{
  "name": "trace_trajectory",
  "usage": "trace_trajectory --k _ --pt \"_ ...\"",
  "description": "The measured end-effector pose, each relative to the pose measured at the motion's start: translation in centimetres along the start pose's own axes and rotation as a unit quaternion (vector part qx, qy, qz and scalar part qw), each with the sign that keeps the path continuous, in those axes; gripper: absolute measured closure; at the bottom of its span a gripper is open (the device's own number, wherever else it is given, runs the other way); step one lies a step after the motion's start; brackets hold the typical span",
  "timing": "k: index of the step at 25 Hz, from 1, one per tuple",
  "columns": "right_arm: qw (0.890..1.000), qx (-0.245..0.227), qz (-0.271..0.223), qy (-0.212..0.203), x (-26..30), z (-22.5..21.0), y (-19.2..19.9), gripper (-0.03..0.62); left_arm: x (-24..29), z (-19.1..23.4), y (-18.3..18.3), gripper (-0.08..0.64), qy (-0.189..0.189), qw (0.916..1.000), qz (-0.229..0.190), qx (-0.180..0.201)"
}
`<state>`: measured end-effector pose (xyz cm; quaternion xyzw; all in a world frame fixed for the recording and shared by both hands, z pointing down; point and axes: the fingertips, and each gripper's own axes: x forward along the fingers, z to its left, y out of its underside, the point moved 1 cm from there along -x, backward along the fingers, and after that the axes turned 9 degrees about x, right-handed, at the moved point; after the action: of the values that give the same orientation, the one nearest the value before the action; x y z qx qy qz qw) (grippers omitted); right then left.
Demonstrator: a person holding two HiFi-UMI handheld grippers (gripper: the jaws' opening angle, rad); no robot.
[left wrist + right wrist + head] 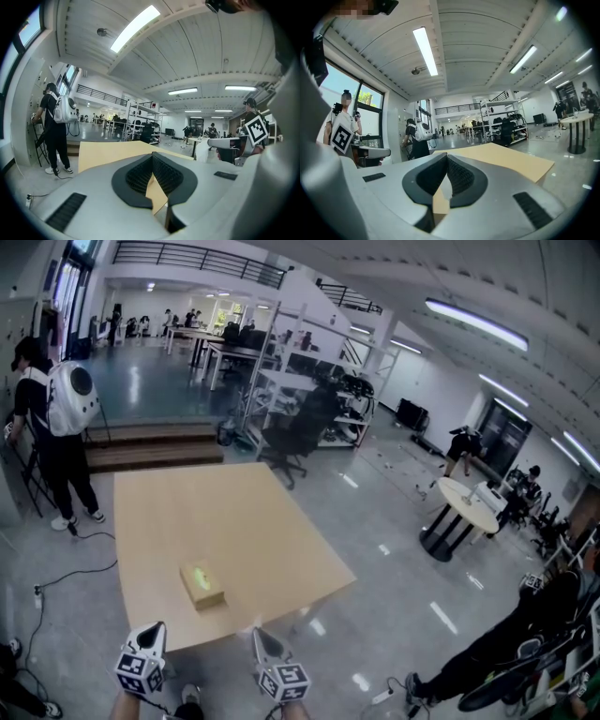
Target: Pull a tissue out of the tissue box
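Down at my feet sit both tools: my left hand-held gripper and my right hand-held gripper, side by side over the grey floor, just short of the near edge of the worktop. Looking along each one, the ribbed pads meet at the tips, so both are closed with nothing caught between them.

And there's the target: the tissue box lies flat on the near part of the worktop, ahead of me and roughly between the two tools, touched by neither. A pale patch shows on its top, too small for me to say whether it's a tissue poking up.

So by my reckoning nothing is done yet. I've got to close in on the box, open up, pinch the tissue and draw it out, perhaps steadying the box.
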<state>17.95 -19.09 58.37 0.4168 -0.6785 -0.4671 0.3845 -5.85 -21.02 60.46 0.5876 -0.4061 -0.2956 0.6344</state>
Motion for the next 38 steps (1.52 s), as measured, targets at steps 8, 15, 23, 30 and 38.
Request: trace_trajectory --k 8,15,23,30,38 --pt "1.000 -0.005 -0.002 -0.008 -0.8 0.3 -0.4 0.592 -0.6 -1.3 -1.0 0.552 0.003 1.0000 -0.008 0.003" --pt "1.000 -0.006 -0.006 -0.012 -1.2 0.5 -0.6 0.592 -1.1 -1.4 -0.9 0.552 -0.001 1.0000 -0.009 0.002" --pt "1.000 -0.008 -0.004 -0.018 -0.7 1.1 -0.8 0.592 -1.1 -0.9 -0.7 0.552 -0.004 1.0000 -0.007 0.000" --pt "1.000 -0.010 -0.005 -0.021 -0.5 1.2 -0.8 0.592 -1.1 -0.8 -0.4 0.552 -0.005 1.0000 -0.008 -0.001" --pt "1.000 -0.011 -0.006 -0.023 -0.5 1.6 -0.9 0.592 -1.5 -0.7 -1.4 0.552 -0.008 0.9999 -0.012 0.002"
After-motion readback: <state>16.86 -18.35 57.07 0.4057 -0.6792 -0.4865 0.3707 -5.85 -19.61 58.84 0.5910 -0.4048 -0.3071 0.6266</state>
